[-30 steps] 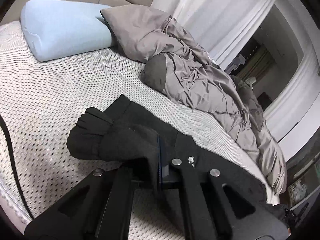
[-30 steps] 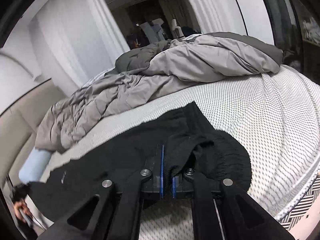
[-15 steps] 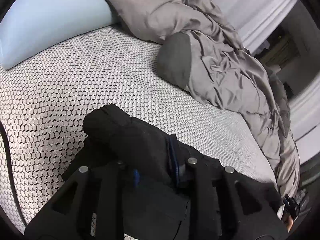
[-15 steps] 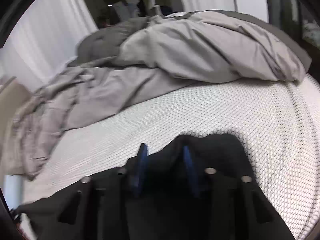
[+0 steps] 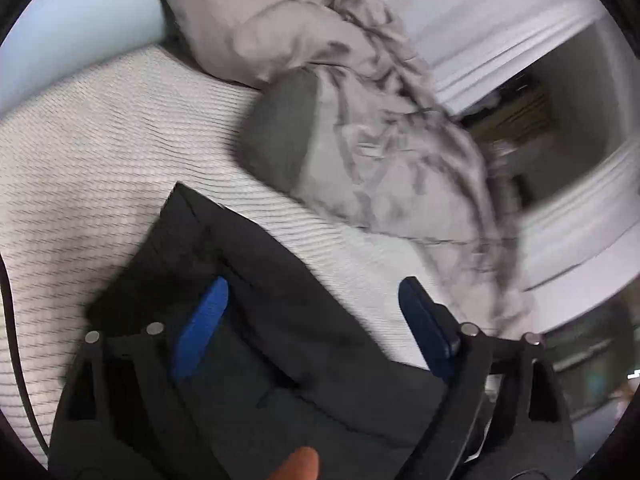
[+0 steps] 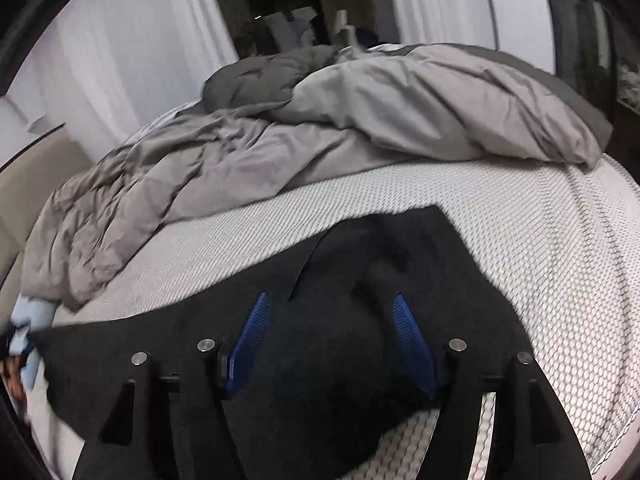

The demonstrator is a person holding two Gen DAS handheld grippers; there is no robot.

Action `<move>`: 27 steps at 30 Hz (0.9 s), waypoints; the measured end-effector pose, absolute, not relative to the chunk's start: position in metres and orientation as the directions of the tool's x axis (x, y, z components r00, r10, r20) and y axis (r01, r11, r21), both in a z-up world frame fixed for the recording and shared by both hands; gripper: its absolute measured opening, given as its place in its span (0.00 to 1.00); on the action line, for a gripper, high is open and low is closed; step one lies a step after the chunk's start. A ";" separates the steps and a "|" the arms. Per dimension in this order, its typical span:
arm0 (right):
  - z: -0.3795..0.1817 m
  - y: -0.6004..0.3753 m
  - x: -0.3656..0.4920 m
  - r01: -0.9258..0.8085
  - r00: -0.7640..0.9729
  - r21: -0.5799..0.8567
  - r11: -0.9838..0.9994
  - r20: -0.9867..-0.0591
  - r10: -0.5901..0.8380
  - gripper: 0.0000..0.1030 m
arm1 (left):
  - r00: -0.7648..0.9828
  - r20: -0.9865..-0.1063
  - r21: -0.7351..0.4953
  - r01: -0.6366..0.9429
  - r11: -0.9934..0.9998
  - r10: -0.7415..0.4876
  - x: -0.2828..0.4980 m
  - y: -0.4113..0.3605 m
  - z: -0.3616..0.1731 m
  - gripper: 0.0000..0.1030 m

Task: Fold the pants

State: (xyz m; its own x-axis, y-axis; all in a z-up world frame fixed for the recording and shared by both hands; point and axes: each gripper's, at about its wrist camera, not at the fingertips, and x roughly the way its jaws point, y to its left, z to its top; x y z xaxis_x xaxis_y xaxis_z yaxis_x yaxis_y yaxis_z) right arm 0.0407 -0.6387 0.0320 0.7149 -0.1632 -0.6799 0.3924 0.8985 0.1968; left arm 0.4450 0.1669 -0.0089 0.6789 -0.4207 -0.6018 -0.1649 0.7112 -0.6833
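The black pants lie flat on the white patterned mattress, one end folded over the rest. My left gripper is open just above the pants, its blue pads wide apart and holding nothing. In the right wrist view the pants spread from the right end off to the left. My right gripper is open over the folded end, its blue pads clear of the cloth.
A crumpled grey duvet fills the far side of the bed and also shows in the left wrist view. A light blue pillow lies at the head. White curtains hang behind. A black cable runs along the left edge.
Both grippers were shut on the pants a second ago. They lowered the cloth onto the mattress, opened and let go. The folded layer now lies flat.
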 end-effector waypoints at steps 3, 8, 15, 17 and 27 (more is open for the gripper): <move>0.026 -0.640 0.037 0.395 0.709 0.186 0.900 -0.685 -0.170 0.65 | 0.707 -0.613 -0.615 -0.148 0.774 -0.352 0.429 0.163 0.005 0.99; 0.013 -0.651 0.037 0.391 0.718 0.288 0.874 -0.690 -0.094 0.65 | 0.740 -0.624 -0.566 -0.207 0.798 -0.251 0.357 0.158 0.000 0.98; 0.004 -0.651 0.036 0.370 0.715 0.334 0.867 -0.698 -0.036 0.65 | 0.640 -0.674 -0.641 -0.260 0.722 -0.368 0.338 0.148 -0.078 0.50; 0.003 -0.649 0.031 0.360 0.716 0.324 0.875 -0.698 -0.036 0.65 | 0.637 -0.676 -0.655 -0.287 0.699 -0.371 0.351 0.150 -0.093 0.45; -0.008 -0.664 0.019 0.387 0.700 0.296 0.874 -0.711 -0.069 0.65 | 0.758 -0.631 -0.579 -0.318 0.751 -0.166 0.314 0.168 -0.079 0.00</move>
